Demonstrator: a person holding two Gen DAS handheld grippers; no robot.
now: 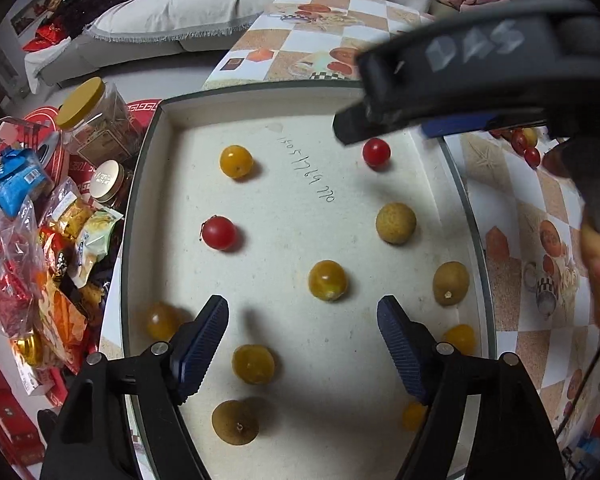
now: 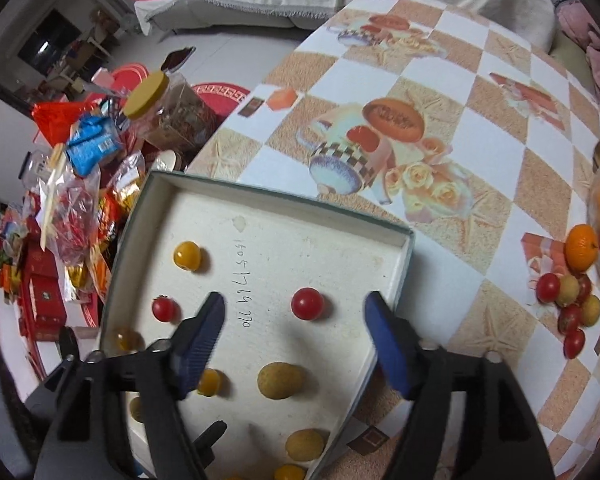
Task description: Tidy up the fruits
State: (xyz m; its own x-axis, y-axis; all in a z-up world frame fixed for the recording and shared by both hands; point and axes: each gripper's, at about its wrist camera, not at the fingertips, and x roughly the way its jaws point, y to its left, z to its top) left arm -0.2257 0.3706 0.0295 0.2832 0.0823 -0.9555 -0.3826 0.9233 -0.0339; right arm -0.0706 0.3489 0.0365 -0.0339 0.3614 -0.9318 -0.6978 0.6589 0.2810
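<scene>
I see the shallow tray (image 1: 148,184) on the patterned tablecloth (image 2: 460,184), its pale floor dotted with well-spaced fruit: yellow tomatoes (image 1: 236,161), red tomatoes (image 1: 219,233) and brown longans (image 1: 395,223). More fruit sits loose in a pile (image 2: 572,300) with an orange (image 2: 581,248) on the cloth, well right of the tray. Past the tray's left rim lie crowded snack packets (image 1: 32,264) and a yellow-lidded jar (image 1: 96,120). My left gripper (image 1: 302,334) hangs over the tray's near half, jaws apart and empty, a yellow tomato (image 1: 253,364) just below them. My right gripper (image 2: 294,330) stands wide too, holding nothing, a red tomato (image 2: 307,303) between its fingers, close to the tray's right wall.
</scene>
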